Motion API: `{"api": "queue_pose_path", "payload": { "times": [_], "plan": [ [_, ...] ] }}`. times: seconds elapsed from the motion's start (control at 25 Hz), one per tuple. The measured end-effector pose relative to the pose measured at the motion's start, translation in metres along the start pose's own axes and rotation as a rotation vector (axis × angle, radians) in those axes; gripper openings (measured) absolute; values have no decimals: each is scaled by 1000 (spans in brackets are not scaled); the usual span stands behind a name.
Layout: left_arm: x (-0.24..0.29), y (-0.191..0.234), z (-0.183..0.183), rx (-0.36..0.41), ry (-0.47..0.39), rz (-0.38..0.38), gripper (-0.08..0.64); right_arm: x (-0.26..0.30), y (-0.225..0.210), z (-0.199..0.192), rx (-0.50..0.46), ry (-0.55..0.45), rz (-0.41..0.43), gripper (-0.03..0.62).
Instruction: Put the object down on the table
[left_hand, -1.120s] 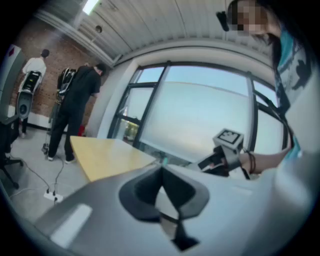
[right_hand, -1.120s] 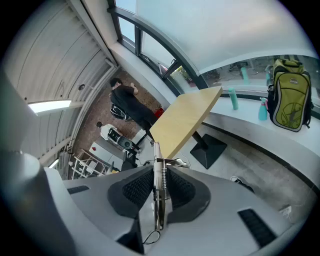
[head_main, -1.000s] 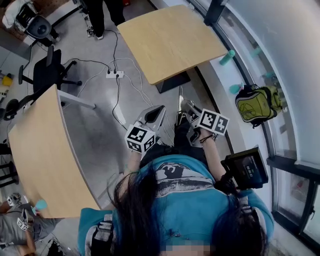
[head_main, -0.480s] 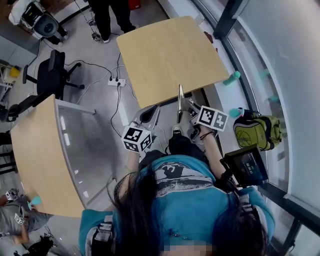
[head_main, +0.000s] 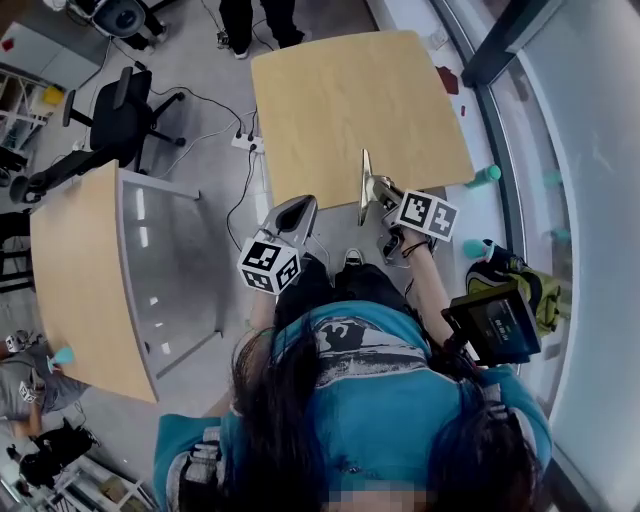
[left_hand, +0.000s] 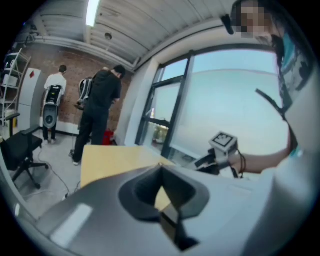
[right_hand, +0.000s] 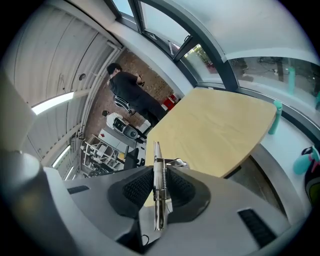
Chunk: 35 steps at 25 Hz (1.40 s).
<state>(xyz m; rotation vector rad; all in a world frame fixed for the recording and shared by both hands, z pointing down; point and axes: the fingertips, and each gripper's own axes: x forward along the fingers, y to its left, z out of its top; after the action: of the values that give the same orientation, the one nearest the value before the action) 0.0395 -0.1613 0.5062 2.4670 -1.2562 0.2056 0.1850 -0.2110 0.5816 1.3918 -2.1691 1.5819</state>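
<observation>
A thin metal spring tool (right_hand: 158, 186) stands upright between the ribbed pads of my right gripper (right_hand: 159, 172), which is shut on it. In the head view that tool (head_main: 364, 184) sticks up from the right gripper (head_main: 377, 194) just over the near edge of the light wooden table (head_main: 345, 95). My left gripper (head_main: 296, 213) hangs beside it to the left, short of the table's edge. In the left gripper view the left gripper (left_hand: 160, 169) has its jaws together with nothing between them, and the table (left_hand: 107, 160) lies beyond.
A second wooden table (head_main: 75, 270) stands at the left. A black office chair (head_main: 122, 118) and a power strip with cables (head_main: 246, 143) are on the floor. A green backpack (head_main: 515, 275) and teal bottles (head_main: 486, 176) sit by the window. People stand beyond the table.
The table has come closer in the head view. Both grippers have moved forward to its near edge, the right one still shut on the metal tool.
</observation>
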Motion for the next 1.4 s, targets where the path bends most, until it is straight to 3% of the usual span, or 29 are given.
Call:
{"api": "queue_pose_path", "payload": {
  "times": [0.36,0.68,0.92,1.16,1.4],
  "plan": [
    [19,35,15,-9,-5,17,3,72,-8,67,-33,7,-26,84],
    [49,86,38,8,13,-57,3,148,-37,134,131,-52,-66,84],
    [65,129,49,19,34,-111,3,202,-73,152,230,-65,-158,84],
    [71,163,50,10,54,-135,3,234,-98,162,211,-74,-238,84],
    [67,188,51,-14,54,-104,3,247,-102,165,205,-88,-259,83]
  ]
}}
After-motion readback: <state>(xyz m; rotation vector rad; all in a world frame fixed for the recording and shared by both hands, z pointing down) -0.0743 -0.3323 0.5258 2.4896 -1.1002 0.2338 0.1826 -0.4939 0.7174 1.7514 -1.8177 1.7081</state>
